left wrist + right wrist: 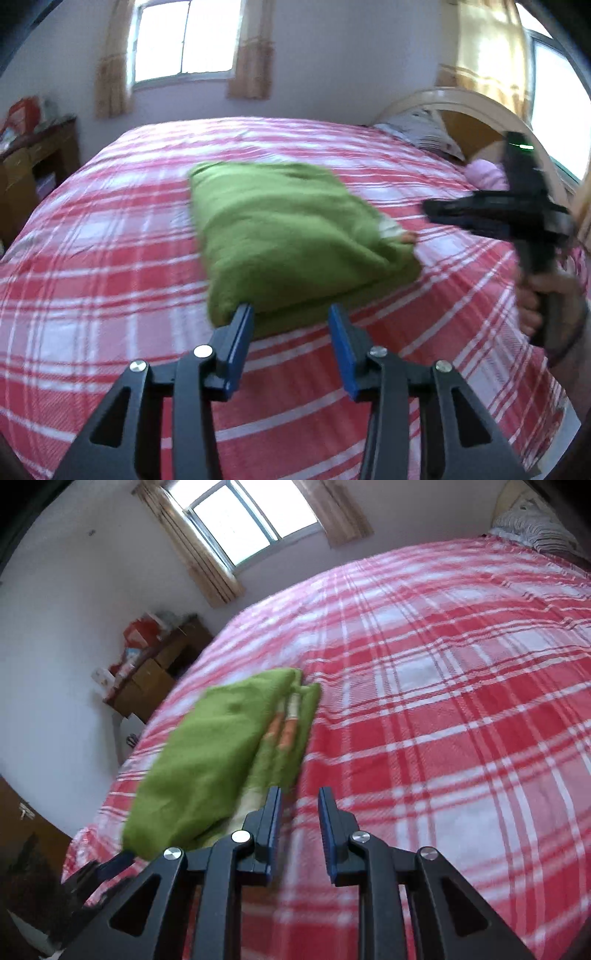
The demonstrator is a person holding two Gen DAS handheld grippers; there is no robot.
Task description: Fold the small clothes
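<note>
Green garment [291, 236] lies folded in compact bundle mid-bed, nearer foot edge of checked bedspread [110, 280]. Left gripper [291, 325] spread, empty, at bundle's near edge. Right gripper [300, 805] spread, empty, beside bundle. Judged: fold complete, release step. Next: withdraw without snagging cloth.

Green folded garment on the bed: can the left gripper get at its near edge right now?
Probably yes. The left gripper is open with its fingertips at the near edge of the green folded garment, nothing between them, and the right gripper stands off to the side.
</note>
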